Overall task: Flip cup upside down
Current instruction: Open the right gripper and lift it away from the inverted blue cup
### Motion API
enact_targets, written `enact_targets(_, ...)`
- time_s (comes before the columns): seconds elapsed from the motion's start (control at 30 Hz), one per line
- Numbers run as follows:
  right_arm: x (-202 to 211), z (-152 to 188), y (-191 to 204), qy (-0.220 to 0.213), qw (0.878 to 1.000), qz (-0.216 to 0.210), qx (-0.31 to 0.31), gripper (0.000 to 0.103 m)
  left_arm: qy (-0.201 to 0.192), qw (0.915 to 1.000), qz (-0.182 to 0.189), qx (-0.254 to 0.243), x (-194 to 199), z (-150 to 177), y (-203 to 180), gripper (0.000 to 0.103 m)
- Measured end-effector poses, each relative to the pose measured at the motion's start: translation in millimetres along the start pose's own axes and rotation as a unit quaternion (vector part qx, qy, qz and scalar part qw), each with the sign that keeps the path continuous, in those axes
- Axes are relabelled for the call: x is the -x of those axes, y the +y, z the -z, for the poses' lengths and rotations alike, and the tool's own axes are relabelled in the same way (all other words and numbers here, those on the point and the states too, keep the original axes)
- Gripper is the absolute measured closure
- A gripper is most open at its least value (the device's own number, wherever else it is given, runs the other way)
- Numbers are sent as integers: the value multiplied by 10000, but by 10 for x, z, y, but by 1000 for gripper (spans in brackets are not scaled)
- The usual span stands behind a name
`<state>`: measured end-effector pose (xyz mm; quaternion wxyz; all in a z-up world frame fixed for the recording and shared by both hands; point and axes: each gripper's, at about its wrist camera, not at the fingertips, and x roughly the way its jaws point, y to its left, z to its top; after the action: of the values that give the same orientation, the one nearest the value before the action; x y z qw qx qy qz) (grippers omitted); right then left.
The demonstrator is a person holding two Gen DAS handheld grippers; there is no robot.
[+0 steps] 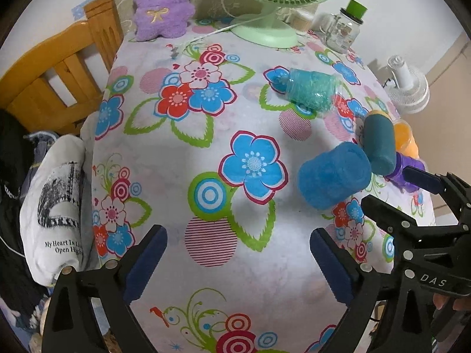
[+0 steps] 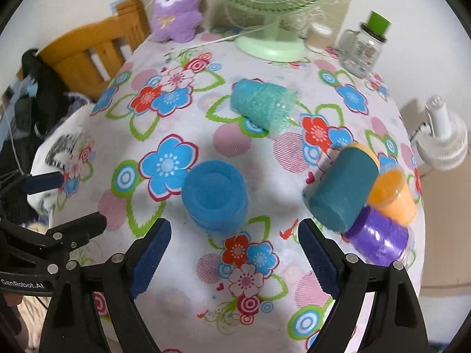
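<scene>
A blue cup (image 2: 215,195) stands bottom-up on the flowered tablecloth (image 2: 188,279), just ahead of my open, empty right gripper (image 2: 234,253). It shows in the left wrist view (image 1: 334,175) to the right. A light green cup (image 2: 263,108) lies on its side farther back, also in the left wrist view (image 1: 313,92). A dark teal cup (image 2: 343,188) lies on its side at the right, against an orange cup (image 2: 393,195) and a purple cup (image 2: 378,236). My left gripper (image 1: 238,261) is open and empty over bare cloth.
A green desk fan (image 2: 269,14), a purple plush toy (image 2: 178,7) and a glass jar with a green lid (image 2: 366,45) stand at the table's back. A wooden chair (image 1: 59,70) is at the left. A white fan (image 2: 441,138) is beyond the right edge.
</scene>
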<state>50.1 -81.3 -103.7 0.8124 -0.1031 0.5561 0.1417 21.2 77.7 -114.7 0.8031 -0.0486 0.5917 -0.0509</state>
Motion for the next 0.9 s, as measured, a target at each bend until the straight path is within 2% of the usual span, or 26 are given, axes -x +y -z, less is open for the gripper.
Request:
enact_targets(0.2, 26, 169, -161, -42, 9985, -124, -525, 13, 75, 9997, -77, -199, 7, 33, -141, 4)
enact_targets(0.37, 64, 283, -318, -81, 9979, -166, -625, 13, 110, 9996, -204, -190, 0, 64, -313, 4)
enact_targets(0.7, 293, 384, -666, -258, 9980, -331, -463, 13, 34, 9991, -327, 260, 162, 125, -734, 4)
enact_targets(0.8, 437, 348, -742, -333, 9983, -343, -318, 13, -189, 9972, -513, 506, 336, 145, -828, 4)
enact_targets(0.9, 609, 313, -812, -471, 9982, -279, -245, 13, -297, 9962, -525, 629, 499, 130, -910, 4)
